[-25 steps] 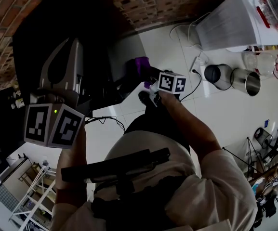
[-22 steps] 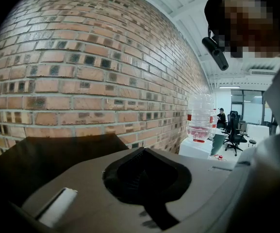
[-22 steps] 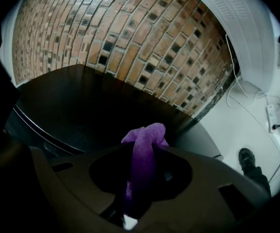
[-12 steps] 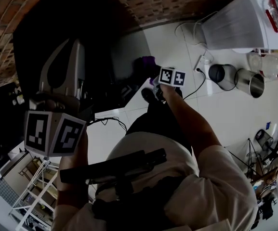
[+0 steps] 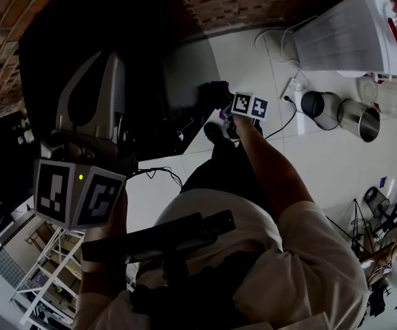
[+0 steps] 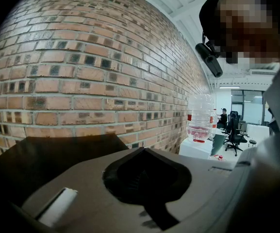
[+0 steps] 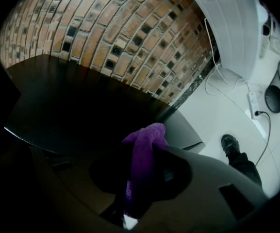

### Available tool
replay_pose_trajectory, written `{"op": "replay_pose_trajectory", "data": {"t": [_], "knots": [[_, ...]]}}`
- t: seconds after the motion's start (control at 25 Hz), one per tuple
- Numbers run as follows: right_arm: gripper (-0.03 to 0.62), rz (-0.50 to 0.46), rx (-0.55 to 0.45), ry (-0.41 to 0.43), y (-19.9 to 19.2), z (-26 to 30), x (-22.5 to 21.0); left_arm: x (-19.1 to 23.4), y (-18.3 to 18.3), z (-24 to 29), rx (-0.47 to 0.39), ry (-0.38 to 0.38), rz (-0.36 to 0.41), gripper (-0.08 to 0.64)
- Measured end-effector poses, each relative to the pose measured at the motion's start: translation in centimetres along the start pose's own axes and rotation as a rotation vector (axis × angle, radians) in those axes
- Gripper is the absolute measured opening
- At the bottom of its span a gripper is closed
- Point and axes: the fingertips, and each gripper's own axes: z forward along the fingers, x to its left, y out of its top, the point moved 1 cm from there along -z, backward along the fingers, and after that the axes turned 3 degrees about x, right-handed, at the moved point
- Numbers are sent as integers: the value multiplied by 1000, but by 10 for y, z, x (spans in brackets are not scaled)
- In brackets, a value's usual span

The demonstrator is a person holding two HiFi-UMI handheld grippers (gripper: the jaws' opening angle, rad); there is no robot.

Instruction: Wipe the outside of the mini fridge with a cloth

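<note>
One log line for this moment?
right tongs: shut on purple fabric cloth | left tongs: shut, empty | black mini fridge: cloth contact unclear

In the head view the right gripper point(image 5: 231, 103) hides most of the purple cloth point(image 5: 216, 88).

Light: uneven, dim at the left of the head view, bright on the white floor point(image 5: 322, 157) at right.
Source: ceiling lights point(image 6: 229, 87), far right in the left gripper view.
Shadow: mini fridge point(image 5: 157, 26) nearly black, no surface detail.
Distortion: strong fisheye; brick wall point(image 6: 81, 72) courses bow, corners vignetted black.
Focus: cloth point(image 7: 142, 164) near the lens is soft-edged; far bricks sharper.
</note>
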Motion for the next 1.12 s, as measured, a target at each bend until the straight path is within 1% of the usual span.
{"op": "replay_pose_trajectory", "data": {"t": [0.16,0.32,0.6,0.76,0.92,1.12], "knots": [[91,6,-6,-23,5,1,-9,-1,0,1,1,-4,3,3],[91,4,-13,-18,9,4,-9,-1,0,1,2,-5,2,3],[91,4,-4,-32,2,12,-18,-2,0,1,-1,-9,4,3],[91,-8,-38,-31,12,3,-16,0,-2,0,-8,-12,7,3],[91,-84,-114,-1,33,-35,14,0,-6,-2,-8,-13,6,3],[91,-222,-236,39,77,-107,80,-3,-6,-1,-14,-27,23,2]]}}
